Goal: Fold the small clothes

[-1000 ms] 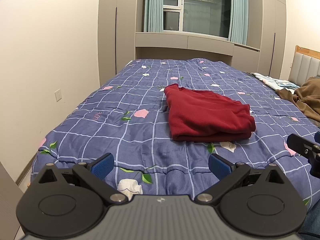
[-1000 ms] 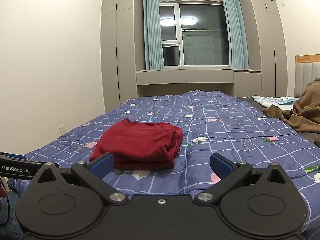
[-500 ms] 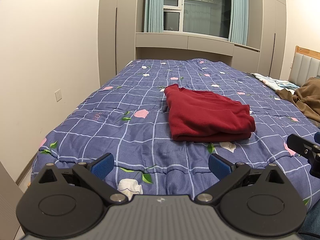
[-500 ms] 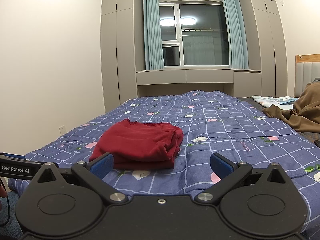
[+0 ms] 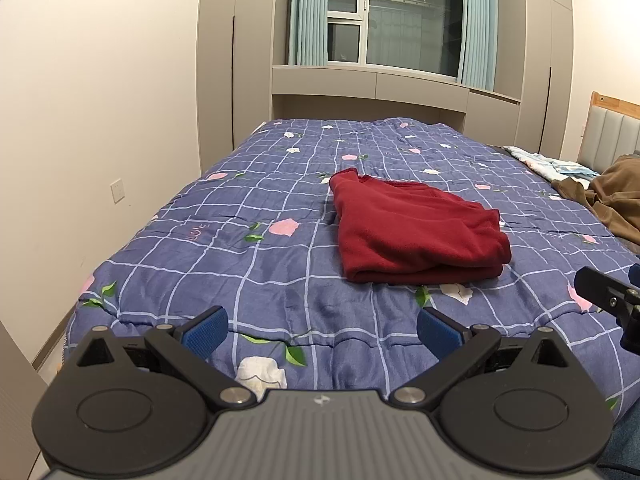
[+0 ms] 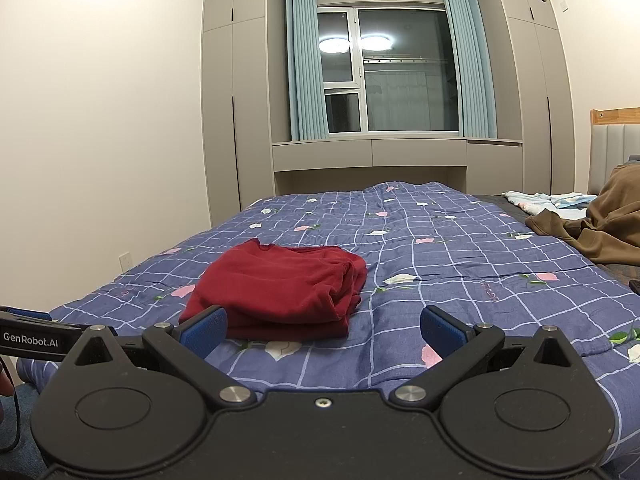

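Note:
A dark red garment [image 5: 416,232] lies folded into a thick rectangle on the blue checked floral quilt [image 5: 256,264]. In the right wrist view the garment [image 6: 280,284] sits left of centre. My left gripper [image 5: 322,330] is open and empty, held back near the foot of the bed, apart from the garment. My right gripper [image 6: 324,328] is open and empty, also short of the garment; its left blue pad overlaps the garment's near edge in the view. The right gripper's side shows at the right edge of the left wrist view [image 5: 608,296].
A brown blanket [image 6: 600,224] and light blue cloth [image 6: 548,202] lie at the bed's right side by the headboard [image 6: 614,148]. Wall with a socket [image 5: 117,191] runs along the left. Cabinets and a window [image 6: 388,80] stand behind the bed.

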`<act>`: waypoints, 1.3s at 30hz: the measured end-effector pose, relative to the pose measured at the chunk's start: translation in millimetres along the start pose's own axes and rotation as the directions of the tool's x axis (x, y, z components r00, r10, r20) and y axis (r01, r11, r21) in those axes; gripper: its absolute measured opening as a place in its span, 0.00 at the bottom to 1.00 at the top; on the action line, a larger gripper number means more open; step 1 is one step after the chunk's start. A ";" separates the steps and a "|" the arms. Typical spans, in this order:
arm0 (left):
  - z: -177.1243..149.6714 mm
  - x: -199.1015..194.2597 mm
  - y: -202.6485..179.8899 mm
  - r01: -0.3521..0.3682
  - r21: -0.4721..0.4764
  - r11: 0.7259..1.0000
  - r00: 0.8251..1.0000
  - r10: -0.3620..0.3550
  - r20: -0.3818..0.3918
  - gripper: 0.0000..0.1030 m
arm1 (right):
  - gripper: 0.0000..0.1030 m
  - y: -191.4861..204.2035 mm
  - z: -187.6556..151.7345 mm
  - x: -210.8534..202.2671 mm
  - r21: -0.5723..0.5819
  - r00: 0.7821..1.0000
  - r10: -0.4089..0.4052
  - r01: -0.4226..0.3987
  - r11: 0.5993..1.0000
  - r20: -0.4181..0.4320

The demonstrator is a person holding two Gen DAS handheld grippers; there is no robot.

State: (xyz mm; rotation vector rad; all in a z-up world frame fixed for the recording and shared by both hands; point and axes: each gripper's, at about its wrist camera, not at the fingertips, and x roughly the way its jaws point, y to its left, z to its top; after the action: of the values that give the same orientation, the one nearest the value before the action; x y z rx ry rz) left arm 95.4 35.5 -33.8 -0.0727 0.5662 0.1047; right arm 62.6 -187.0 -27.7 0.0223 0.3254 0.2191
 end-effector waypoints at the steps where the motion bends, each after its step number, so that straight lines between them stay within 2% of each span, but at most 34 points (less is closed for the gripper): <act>1: 0.0 0.0 0.1 0.000 0.000 1.000 1.000 0.000 0.000 0.99 | 1.00 0.0 0.0 0.0 0.000 1.000 0.000 0.000 1.000 0.000; 39: 0.9 -3.6 -1.9 0.004 -0.010 1.000 1.000 -0.004 0.002 1.00 | 1.00 0.7 1.5 0.2 0.000 1.000 0.001 -0.001 1.000 0.007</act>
State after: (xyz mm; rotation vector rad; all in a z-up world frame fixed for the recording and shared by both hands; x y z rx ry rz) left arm 93.1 33.5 -31.0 -0.0839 0.5636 0.1036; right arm 63.1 -186.2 -26.3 0.0236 0.3183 0.2200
